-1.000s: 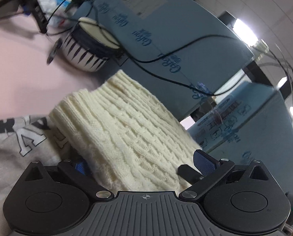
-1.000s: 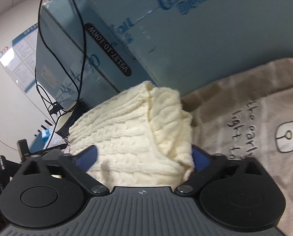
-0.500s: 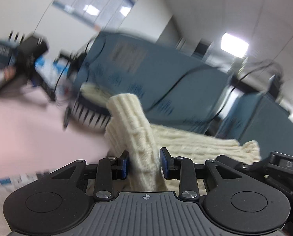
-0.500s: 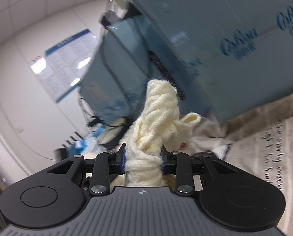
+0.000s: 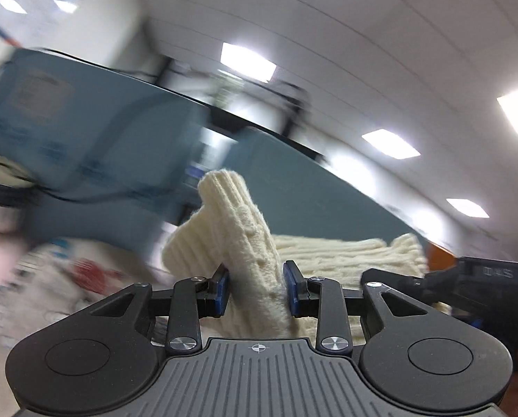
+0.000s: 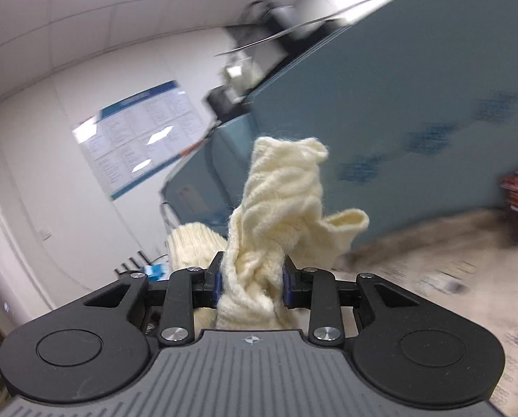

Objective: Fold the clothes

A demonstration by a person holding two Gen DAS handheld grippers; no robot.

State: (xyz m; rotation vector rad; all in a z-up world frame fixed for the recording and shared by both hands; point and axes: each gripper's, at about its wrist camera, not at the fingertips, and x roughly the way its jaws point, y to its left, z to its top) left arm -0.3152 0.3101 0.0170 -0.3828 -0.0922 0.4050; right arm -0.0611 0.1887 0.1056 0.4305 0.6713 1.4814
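Knit bunched in both: left tool (image 5: 255, 290) and right tool (image 6: 251, 283) each pinch the cream sweater (image 5: 240, 239), lifted off the surface. Soft, bulky, stretchy; grip edges, not bunches. Blue boxes (image 6: 415, 132) behind.

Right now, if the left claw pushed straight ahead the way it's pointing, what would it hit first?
Apart from the cream sweater it is already shut on, probably the blue box behind the knit. The left claw points up and forward at it. The picture is blurred, so the depth is uncertain.
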